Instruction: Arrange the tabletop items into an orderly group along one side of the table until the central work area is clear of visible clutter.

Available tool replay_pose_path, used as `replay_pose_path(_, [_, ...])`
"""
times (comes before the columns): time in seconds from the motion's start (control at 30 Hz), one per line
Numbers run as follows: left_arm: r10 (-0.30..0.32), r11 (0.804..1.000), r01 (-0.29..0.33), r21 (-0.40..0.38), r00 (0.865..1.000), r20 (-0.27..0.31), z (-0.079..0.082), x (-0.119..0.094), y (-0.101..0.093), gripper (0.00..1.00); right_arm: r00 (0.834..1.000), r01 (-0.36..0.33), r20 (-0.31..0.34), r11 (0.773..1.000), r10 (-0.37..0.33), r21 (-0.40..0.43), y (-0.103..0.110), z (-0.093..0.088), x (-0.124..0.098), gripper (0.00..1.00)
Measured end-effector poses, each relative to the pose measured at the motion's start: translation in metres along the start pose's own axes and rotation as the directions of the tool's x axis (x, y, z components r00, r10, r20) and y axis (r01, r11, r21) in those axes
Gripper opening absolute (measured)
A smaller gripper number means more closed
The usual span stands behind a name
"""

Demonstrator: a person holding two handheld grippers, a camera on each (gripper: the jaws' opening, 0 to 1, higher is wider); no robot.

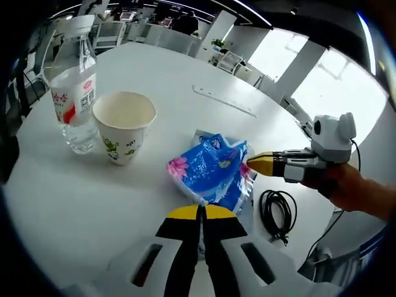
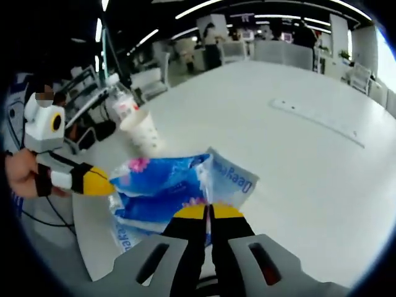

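A blue tissue pack [image 1: 210, 170] with pink flowers lies on the white round table [image 1: 74, 204], in front of both grippers. My left gripper [image 1: 201, 212] is shut, its yellow tips pinching the pack's near edge. The right gripper [image 1: 260, 164], held by a hand, comes in from the right and is shut on the pack's other end. In the right gripper view the tissue pack [image 2: 167, 185] stretches between my right gripper [image 2: 209, 212] and the left gripper [image 2: 99, 181]. A paper cup [image 1: 124, 127] and a clear water bottle [image 1: 74, 93] stand together at the left.
A long clear ruler [image 1: 223, 100] lies farther back on the table. A coiled black cable [image 1: 277, 213] rests near the table edge on the right. The paper cup [image 2: 143, 133], bottle [image 2: 124, 102] and ruler [image 2: 315, 120] also show in the right gripper view. Office chairs and desks lie beyond.
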State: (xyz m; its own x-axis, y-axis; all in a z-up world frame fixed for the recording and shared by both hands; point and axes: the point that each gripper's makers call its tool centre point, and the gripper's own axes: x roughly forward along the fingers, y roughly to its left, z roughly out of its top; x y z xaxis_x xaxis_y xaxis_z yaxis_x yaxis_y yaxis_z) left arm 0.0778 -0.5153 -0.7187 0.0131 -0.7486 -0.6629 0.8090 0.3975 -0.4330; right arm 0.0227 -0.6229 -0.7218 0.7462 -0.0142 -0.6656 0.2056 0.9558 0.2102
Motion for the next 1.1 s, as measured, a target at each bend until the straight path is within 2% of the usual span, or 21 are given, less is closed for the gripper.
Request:
replay_pose_path(0.3, [-0.029,0.997,0.030,0.071,0.999,-0.013,0.005,0.006,-0.022,0.00,0.998,0.046,0.033,0.996,-0.048,0.076,-0.007,-0.019,-0.028,0.00])
replay_pose_path(0.5, [-0.061,0.990,0.064,0.122,0.998,-0.028,0.007,0.014,-0.042,0.00,0.994,0.088,0.057,0.987,-0.096,0.135,-0.020,-0.032,-0.052,0.00])
replay_pose_path(0.9, [-0.137,0.964,0.151,0.218,0.987,-0.080,0.006,0.036,-0.088,0.00,0.978,0.165,0.084,0.952,-0.192,0.257,-0.047,-0.057,-0.090,0.00])
replay_pose_path(1.1, [-0.165,0.948,0.188,0.257,0.980,-0.110,0.002,0.046,-0.108,0.00,0.971,0.193,0.085,0.939,-0.226,0.285,-0.058,-0.068,-0.106,0.00])
